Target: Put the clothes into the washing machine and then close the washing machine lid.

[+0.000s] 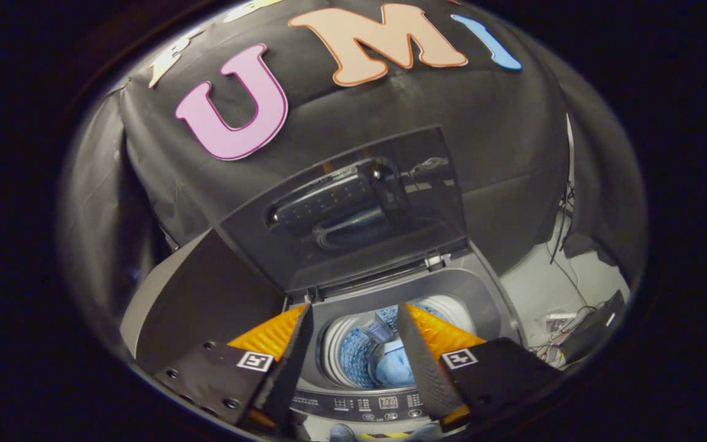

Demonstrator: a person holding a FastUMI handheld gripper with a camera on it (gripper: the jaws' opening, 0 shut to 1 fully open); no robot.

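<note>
Clothes point(390, 362) are lying down inside the drum point(353, 356) of the washing machine point(488, 294), a pale blue bundle that I am seeing through the gap between the fingers and a little beyond their tips. From the gripper view, I am holding the gripper point(353, 334) spread wide above the tub opening, with nothing pinched between the two dark pads; the fingers point(292, 356) are touching no cloth. So I am judging the first half as done: the garment is sitting in the tub and I am carrying nothing. Beyond the fingers the lid point(359, 209) is standing raised, its glass panel tilting back toward the booth wall, so closing it is what is left. The control panel point(384, 403) is showing just below the fingertips. I am expecting to reach past the opening for the lid's upper edge and pull it down over the drum
</note>
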